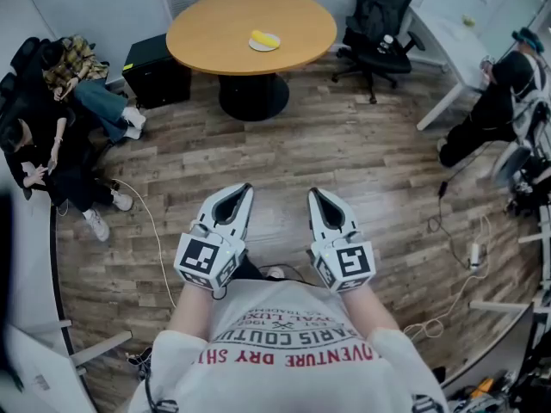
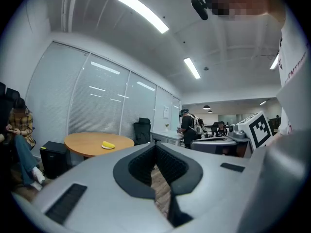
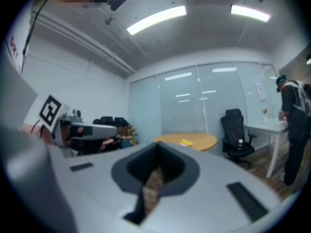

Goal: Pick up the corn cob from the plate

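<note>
A person stands with the left gripper (image 1: 244, 191) and the right gripper (image 1: 314, 193) held level and side by side. Each pair of jaws is closed tip to tip on nothing. The corn cob (image 1: 266, 38) lies well ahead of both, on a small white plate (image 1: 255, 46) near the middle of a round wooden table (image 1: 207, 24); it sits ahead and a little left of the left jaws, and ahead and a little right of the right jaws. It reads as a short, bright yellow, rounded piece lying on its side, its kernels too small to make out. That shape is the likely source of trouble: a rounded cob could roll or squirt out of a pinch taken off-centre, and a light plate could slide if the tips push it. Jaws that arrive closed would knock the cob away rather than take it. A cable (image 1: 151, 227) trails on the floor left of the left jaws, a possible snag on the walk in.
</note>
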Tool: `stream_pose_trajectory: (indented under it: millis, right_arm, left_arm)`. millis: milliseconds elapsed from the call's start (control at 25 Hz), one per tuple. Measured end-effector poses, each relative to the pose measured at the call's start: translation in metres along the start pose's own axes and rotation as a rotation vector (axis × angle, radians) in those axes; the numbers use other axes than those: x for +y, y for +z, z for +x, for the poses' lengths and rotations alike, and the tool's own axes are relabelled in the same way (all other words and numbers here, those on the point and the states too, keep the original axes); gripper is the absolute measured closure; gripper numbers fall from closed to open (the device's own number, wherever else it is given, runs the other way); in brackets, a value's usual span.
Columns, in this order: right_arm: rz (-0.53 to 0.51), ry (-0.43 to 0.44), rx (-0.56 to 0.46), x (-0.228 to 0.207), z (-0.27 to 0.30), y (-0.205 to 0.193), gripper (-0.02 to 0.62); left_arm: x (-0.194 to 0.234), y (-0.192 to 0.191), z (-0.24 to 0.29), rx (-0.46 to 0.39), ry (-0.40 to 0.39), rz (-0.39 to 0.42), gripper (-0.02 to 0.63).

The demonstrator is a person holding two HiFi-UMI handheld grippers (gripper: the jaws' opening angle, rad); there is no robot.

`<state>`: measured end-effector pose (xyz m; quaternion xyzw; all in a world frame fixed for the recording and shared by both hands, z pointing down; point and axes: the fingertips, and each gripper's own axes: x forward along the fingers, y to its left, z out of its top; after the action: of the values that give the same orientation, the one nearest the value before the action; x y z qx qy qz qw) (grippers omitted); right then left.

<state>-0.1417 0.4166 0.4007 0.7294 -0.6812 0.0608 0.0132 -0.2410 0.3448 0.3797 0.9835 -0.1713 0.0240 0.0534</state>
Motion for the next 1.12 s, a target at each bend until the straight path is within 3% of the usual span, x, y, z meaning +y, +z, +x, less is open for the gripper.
stream_pose_trajectory:
  millis: [240, 560, 1120]
  right_arm:
    - [0.072, -0.031, -0.003, -0.01, 0.006, -0.001, 0.566]
    - [0.078, -0.048, 0.017, -0.016, 0.047, -0.002, 0.566]
    - [0.098, -0.142, -0.001, -0.027, 0.214, 0.027, 0.566]
  left_arm:
    - [0.007, -0.003, 0.008, 0.012, -0.007, -0.013, 0.574]
    - [0.046, -0.006, 0.03, 0.025, -0.018, -0.035, 0.574]
    - [0.21, 0.028, 0.113, 0.037, -0.095, -0.015, 0.574]
